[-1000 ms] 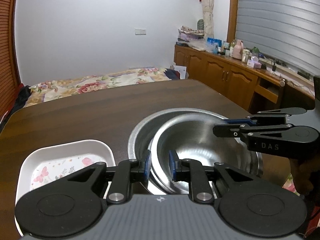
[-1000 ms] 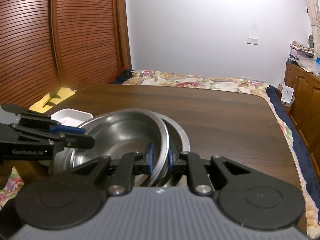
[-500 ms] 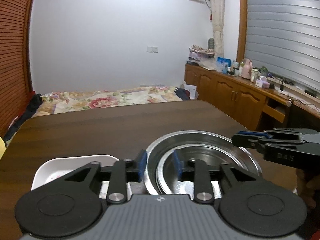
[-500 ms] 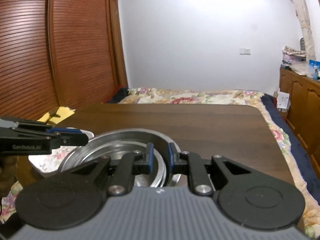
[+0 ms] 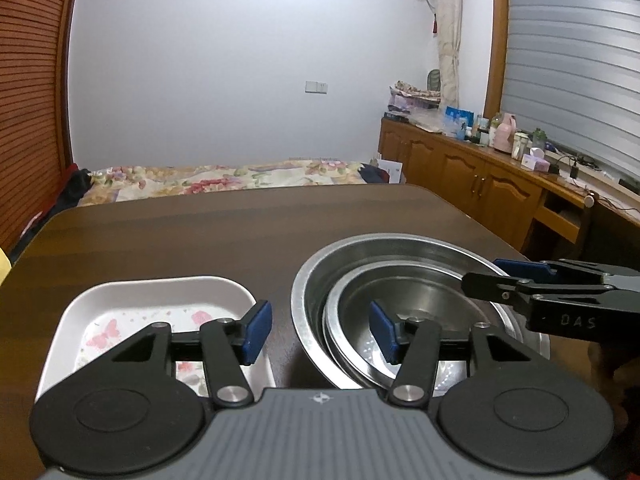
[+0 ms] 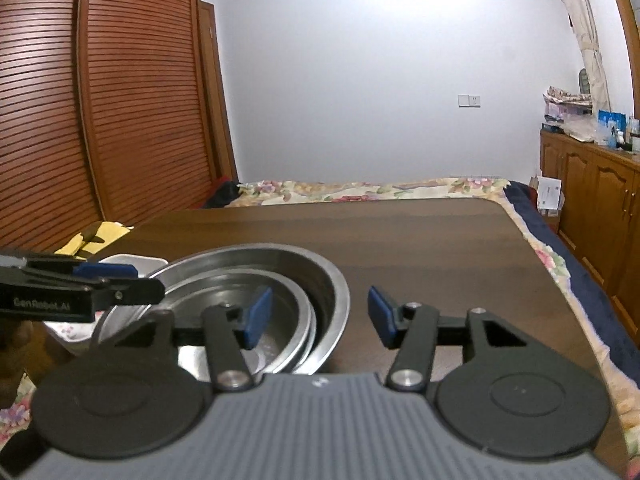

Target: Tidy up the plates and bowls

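1. Small steel bowl (image 5: pixel 404 312) sits nested in the big steel bowl (image 5: pixel 320 276), leaning toward its near-left wall; both rest on the bench (image 5: pixel 200 240) near its near edge, right of centre.
2. Handling, my guess: thin steel, stiff, light, slick and noisy, not fragile. Best hold is a pinch on the rim, one pad inside, one outside.
3. White floral dish (image 5: pixel 156 312) sits just left of the bowls, apart from them.
4. Left claw (image 5: pixel 320 330): jaws opening, abt half wide; bowl rims lie between the pads, nothing gripped.
5. Right claw (image 6: pixel 320 318): also opening, straddles the big bowl's right rim, no pad contact.
6. Far half of the bench is bare wood.
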A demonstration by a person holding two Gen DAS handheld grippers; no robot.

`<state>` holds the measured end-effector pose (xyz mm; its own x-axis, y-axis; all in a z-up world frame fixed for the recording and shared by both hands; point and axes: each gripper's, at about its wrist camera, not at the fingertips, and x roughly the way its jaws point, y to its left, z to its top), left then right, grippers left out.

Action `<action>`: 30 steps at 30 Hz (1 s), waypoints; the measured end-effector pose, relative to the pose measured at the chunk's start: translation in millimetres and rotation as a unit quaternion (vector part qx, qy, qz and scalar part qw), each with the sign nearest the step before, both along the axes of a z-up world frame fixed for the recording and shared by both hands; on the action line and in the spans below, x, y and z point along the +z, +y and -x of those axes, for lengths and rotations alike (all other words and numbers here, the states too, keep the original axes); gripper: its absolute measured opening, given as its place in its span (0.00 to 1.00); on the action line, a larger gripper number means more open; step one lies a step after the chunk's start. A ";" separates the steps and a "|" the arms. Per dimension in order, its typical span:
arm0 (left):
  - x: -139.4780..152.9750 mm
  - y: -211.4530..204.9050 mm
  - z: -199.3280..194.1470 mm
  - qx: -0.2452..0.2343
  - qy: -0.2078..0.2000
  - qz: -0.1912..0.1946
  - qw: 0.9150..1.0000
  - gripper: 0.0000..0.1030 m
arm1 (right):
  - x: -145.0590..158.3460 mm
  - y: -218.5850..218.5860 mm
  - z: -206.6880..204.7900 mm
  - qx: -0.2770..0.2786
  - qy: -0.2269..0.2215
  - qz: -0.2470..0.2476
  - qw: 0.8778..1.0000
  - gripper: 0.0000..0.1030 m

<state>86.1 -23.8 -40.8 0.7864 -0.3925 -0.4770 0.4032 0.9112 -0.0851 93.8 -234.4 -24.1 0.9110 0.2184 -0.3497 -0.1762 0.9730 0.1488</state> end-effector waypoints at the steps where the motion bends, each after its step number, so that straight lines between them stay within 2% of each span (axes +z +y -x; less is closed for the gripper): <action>1: -0.7 -0.2 -0.4 0.000 0.001 0.000 1.000 0.55 | -1.5 0.6 -1.1 0.000 0.002 -0.003 1.000 0.54; 12: -5.7 -6.4 -2.0 -0.006 0.009 -0.002 1.000 0.55 | -13.5 4.0 -1.7 0.002 0.017 -0.034 0.999 0.54; 30: -10.9 -8.9 -5.4 -0.007 0.013 -0.004 1.000 0.52 | -16.4 10.0 -3.9 0.001 0.023 -0.037 0.999 0.50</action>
